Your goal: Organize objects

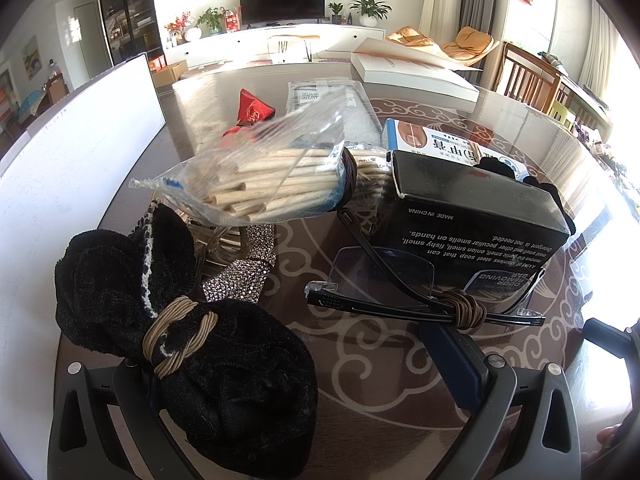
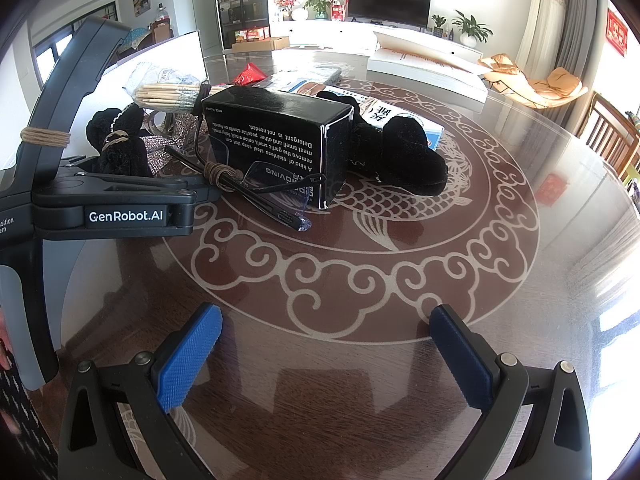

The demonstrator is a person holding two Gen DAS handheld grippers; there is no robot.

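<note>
Left gripper (image 1: 312, 364) sits low at the table edge, jaws spread wide with nothing clamped. A black velvet bow (image 1: 176, 328), cinched with a tan elastic band (image 1: 176, 336), lies over its left finger, so whether that pad touches the fabric I cannot tell. The right blue pad (image 1: 456, 364) reaches just under the folded glasses (image 1: 420, 300).

Right gripper (image 2: 326, 356) is also spread wide and empty over bare patterned tabletop (image 2: 360, 264), well short of the clutter.

Outward from the left gripper: the glasses at one o'clock, temples wound with a brown band (image 1: 464, 308), rest against the black soap box (image 1: 476, 216). At eleven o'clock, a bag of wooden sticks (image 1: 272, 184) rests on a rhinestone hair clip (image 1: 240, 276). Beyond at twelve, a red packet (image 1: 250, 114); at one o'clock, a blue-and-white box (image 1: 436, 144).

Handling, as I judge it: the glasses are light, rimless and fragile, so grip at the banded temples, never the lens. The bow is soft and squashy; pinch at its banded waist. The box looks stiff and glossy, perhaps slippery, so squeeze across its narrow faces. The stick bag is crinkly and slick; take it where the band ties it.
</note>
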